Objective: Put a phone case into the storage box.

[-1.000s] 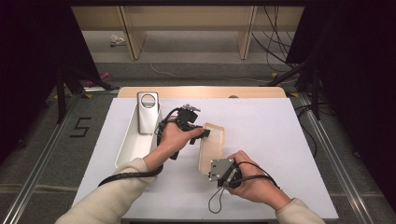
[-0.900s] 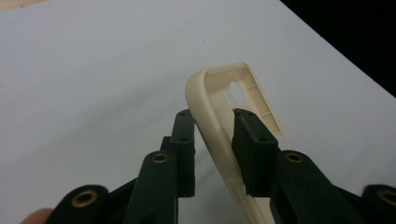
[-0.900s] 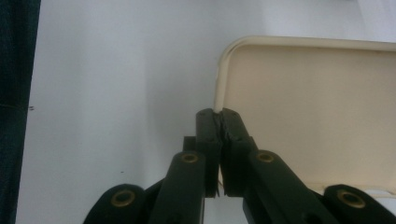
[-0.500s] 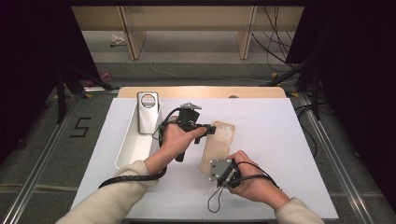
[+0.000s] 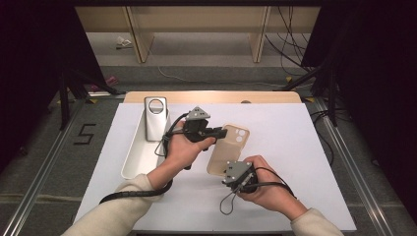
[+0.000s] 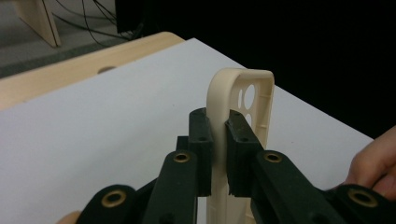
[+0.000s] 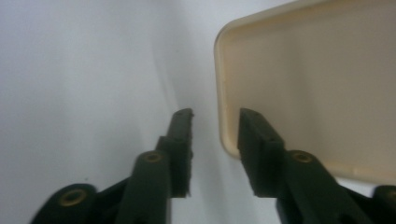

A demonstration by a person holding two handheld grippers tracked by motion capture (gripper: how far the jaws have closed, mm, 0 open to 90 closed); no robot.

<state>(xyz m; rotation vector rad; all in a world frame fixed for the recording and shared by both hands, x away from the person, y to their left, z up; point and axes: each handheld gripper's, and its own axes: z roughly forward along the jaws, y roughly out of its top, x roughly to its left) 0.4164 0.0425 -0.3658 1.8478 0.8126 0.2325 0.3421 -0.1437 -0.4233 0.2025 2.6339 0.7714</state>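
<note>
A cream phone case (image 5: 230, 147) hangs tilted over the white table top, its camera cutouts at the far end. My left gripper (image 5: 220, 132) is shut on the case's long side wall; in the left gripper view both pads (image 6: 201, 140) squeeze that wall of the case (image 6: 247, 93). My right gripper (image 5: 226, 168) sits at the case's near end. Its jaws have just been opening and now stand apart in the right gripper view (image 7: 215, 116), with the case's corner edge (image 7: 317, 84) in the gap, not pressed. A silver phone (image 5: 155, 118) leans in the white tray (image 5: 133, 164).
The tray runs along the table's left side, by my left forearm. A wooden strip (image 5: 211, 97) borders the table's far edge. Cables (image 5: 226, 204) trail from both grippers. Dark floor and metal rails surround the table.
The case has swung from nearly edge-on to showing its back face, and the left hand has shifted slightly up and right with it. The right hand has stayed in place.
</note>
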